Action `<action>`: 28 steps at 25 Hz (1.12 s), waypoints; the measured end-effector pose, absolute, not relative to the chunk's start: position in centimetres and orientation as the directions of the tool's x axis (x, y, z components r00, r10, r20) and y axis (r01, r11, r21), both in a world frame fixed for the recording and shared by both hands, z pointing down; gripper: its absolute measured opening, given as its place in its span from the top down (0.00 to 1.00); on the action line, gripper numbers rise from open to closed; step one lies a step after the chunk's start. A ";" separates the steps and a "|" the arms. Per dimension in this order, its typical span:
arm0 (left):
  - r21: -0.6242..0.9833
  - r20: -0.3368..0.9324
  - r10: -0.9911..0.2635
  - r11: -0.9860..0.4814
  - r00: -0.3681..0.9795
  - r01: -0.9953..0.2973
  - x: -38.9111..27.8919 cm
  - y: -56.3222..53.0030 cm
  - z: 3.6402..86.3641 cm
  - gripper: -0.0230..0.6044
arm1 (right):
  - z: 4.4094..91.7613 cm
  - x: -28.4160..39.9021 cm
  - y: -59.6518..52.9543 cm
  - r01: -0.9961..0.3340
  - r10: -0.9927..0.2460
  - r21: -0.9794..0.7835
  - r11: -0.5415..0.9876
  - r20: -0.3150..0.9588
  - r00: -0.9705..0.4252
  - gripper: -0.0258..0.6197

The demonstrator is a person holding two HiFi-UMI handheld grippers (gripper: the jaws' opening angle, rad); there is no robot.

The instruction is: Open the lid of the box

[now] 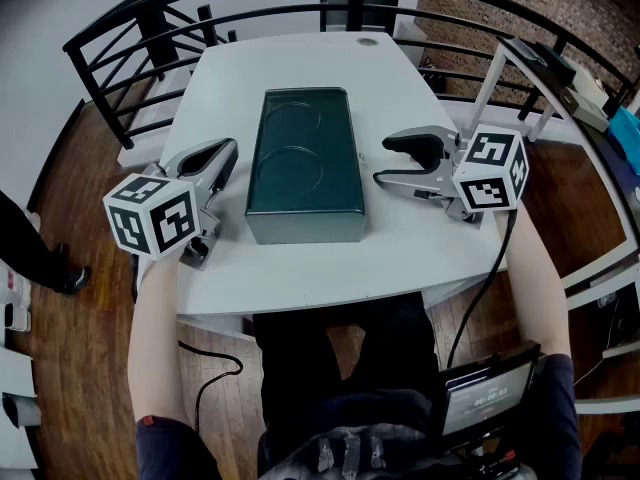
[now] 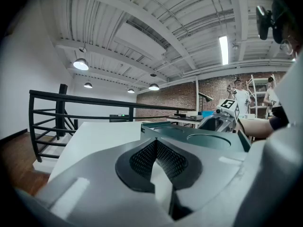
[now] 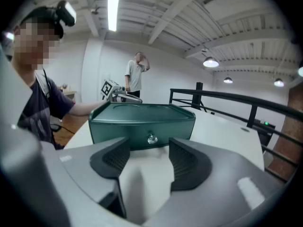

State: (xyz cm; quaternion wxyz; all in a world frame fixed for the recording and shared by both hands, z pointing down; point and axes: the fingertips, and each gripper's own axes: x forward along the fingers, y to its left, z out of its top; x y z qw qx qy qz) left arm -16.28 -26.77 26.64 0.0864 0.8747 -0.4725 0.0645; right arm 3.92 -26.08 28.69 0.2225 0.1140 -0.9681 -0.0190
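A dark green box with its lid down lies lengthwise in the middle of the white table. My left gripper rests on the table just left of the box, jaws together and holding nothing; in the left gripper view its pads meet at the tip, with the box to the right. My right gripper sits right of the box, open, nothing between its jaws. In the right gripper view the open gripper faces the box's long side, a small shiny knob straight ahead and apart from the pads.
A black railing curves round the table's far side and left. A small round cap is set in the far table edge. A cable hangs from the right gripper. A person stands in the background.
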 end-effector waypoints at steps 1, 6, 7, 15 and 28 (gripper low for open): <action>0.090 0.192 -0.816 -0.538 0.545 -0.838 -16.3 -26.7 26.6 0.94 | 28.7 3.4 -26.1 -0.196 -0.226 0.114 0.974 0.446 -0.866 0.55; 0.093 0.184 -0.820 -0.535 0.542 -0.840 -16.6 -26.2 26.2 0.94 | 29.3 1.3 -26.6 -0.138 -0.196 0.151 0.979 0.503 -0.842 0.55; 0.093 0.184 -0.820 -0.535 0.542 -0.840 -16.6 -26.2 26.2 0.94 | 29.4 1.2 -26.7 -0.131 -0.181 0.133 0.982 0.504 -0.845 0.55; 0.090 0.184 -0.820 -0.536 0.543 -0.840 -16.6 -26.2 26.4 0.94 | 29.5 0.9 -26.8 -0.059 -0.158 0.201 0.978 0.521 -0.839 0.56; 0.092 0.184 -0.818 -0.537 0.545 -0.838 -18.3 -25.3 26.0 0.94 | 29.3 -1.2 -25.6 0.029 -0.139 0.280 0.960 0.560 -0.817 0.83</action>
